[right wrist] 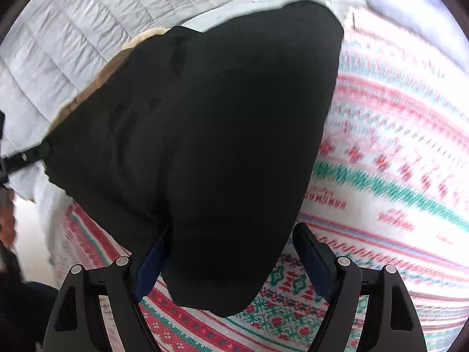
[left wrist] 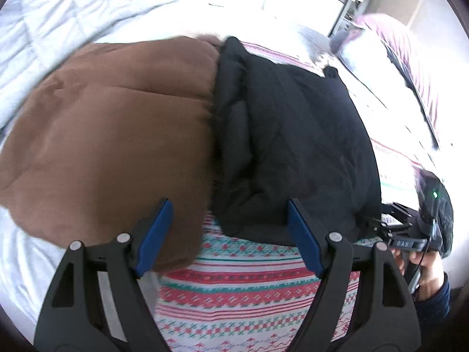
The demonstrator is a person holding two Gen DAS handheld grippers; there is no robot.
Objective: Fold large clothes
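A large coat lies on the bed, its black quilted outside [left wrist: 293,135] to the right and its brown fleece lining [left wrist: 111,135] to the left. My left gripper [left wrist: 228,228] is open just in front of the coat's near edge, fingers [left wrist: 155,237] straddling the seam between brown and black. In the right wrist view the black coat [right wrist: 222,135] fills the middle, a fold of it hanging between my right gripper's [right wrist: 231,252] wide-open jaws. The brown lining shows at its far left edge [right wrist: 88,88]. The right gripper also shows in the left wrist view [left wrist: 410,231].
A red, green and white patterned blanket [left wrist: 249,293] covers the bed under the coat, and also shows in the right wrist view [right wrist: 395,152]. A pale grey quilted cover [right wrist: 88,29] lies beyond. A striped pillow [left wrist: 410,58] is at the far right.
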